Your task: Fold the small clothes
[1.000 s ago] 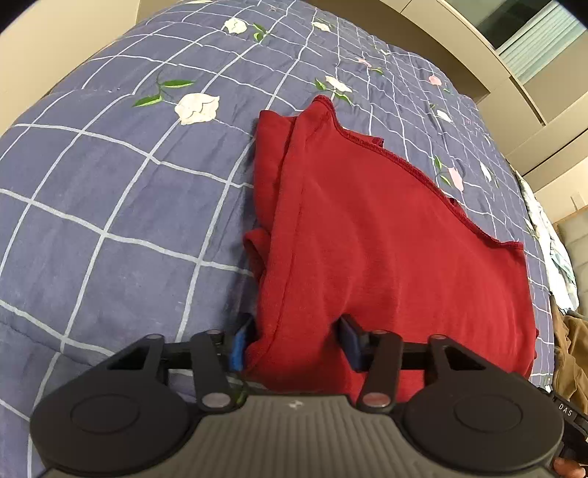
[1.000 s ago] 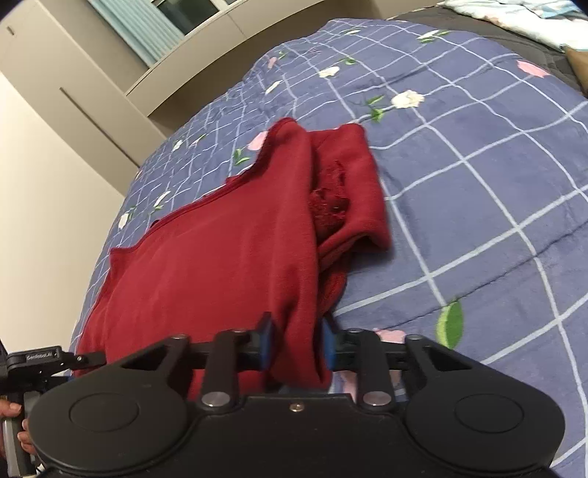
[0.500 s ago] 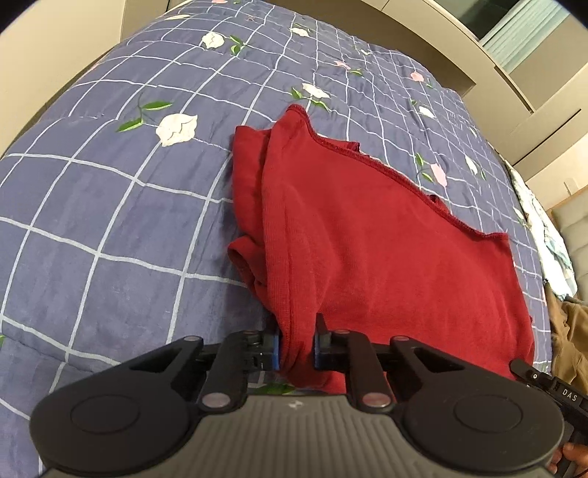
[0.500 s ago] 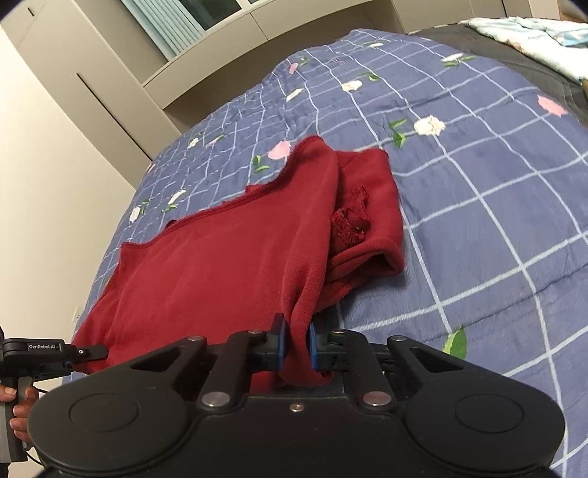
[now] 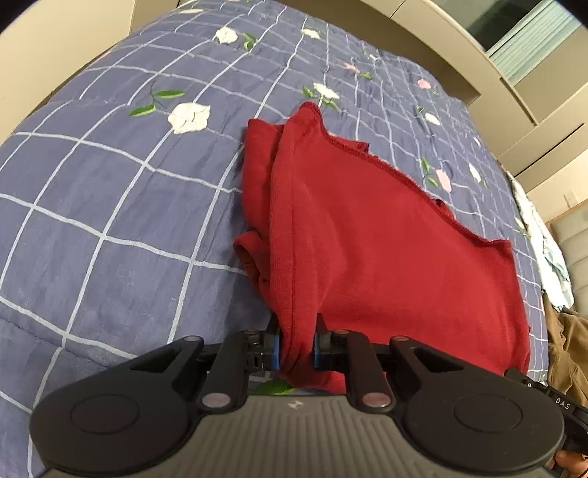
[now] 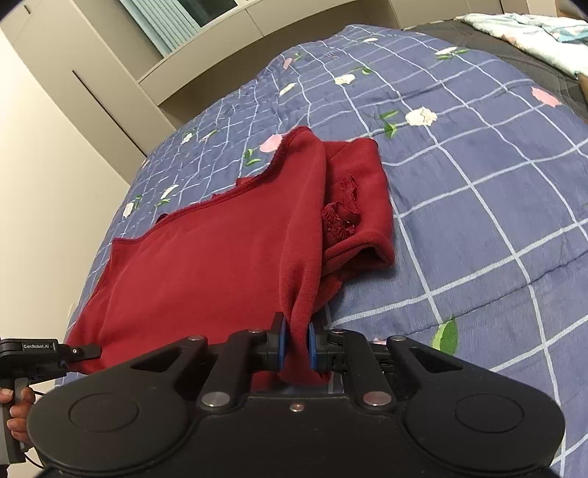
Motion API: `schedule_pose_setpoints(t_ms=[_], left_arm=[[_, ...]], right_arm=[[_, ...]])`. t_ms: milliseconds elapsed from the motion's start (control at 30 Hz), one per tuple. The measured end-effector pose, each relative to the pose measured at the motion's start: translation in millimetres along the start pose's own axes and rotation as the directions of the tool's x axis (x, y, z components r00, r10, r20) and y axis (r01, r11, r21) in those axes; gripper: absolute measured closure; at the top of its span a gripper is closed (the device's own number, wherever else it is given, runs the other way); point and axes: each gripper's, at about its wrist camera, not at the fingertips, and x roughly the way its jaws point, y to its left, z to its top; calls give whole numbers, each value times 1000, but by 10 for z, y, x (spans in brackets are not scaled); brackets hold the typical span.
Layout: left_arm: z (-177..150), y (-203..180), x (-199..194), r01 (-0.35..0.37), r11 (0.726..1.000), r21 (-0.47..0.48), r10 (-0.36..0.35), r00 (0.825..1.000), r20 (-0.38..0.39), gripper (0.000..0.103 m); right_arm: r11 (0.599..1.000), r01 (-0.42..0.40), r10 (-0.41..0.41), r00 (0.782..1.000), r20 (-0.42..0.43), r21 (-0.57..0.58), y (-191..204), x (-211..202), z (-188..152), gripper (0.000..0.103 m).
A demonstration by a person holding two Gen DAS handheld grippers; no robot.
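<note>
A small dark red garment (image 5: pixel 386 250) lies spread on a blue checked quilt (image 5: pixel 110 206), its sides folded inward. My left gripper (image 5: pixel 296 343) is shut on the garment's near left corner, cloth bunched between the blue pads. In the right wrist view the same red garment (image 6: pixel 220 257) shows a folded sleeve with lace trim on its right side. There my right gripper (image 6: pixel 294 345) is shut on the near right corner, which rises off the quilt (image 6: pixel 496 220). At that view's left edge the left gripper's side (image 6: pixel 44 349) shows, held by a hand (image 6: pixel 16 411).
Beige cabinets (image 6: pixel 92 92) and a window with blinds (image 6: pixel 176 18) stand beyond the bed. Pale patterned bedding (image 6: pixel 533 29) lies at the far right. Brown cloth (image 5: pixel 569 353) lies by the bed's right edge.
Both grippers have shut on the garment's near corners, the left from wide open. The pinched corners now rise a little off the quilt.
</note>
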Motion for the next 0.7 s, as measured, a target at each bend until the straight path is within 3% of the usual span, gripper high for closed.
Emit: schedule_pose_setpoints(t_ms=[367,700], left_arm=[[-73,25,-237,43,998,-49,-43,999,-1,89],[-470,227,-392,52,992,-111,-53,999,-12,88]], right_arm=[[1000,-18,18,1000,7,2,25,-210,58,92],[1000,-10,10,999,-44,-2,19,-421,-322,91]])
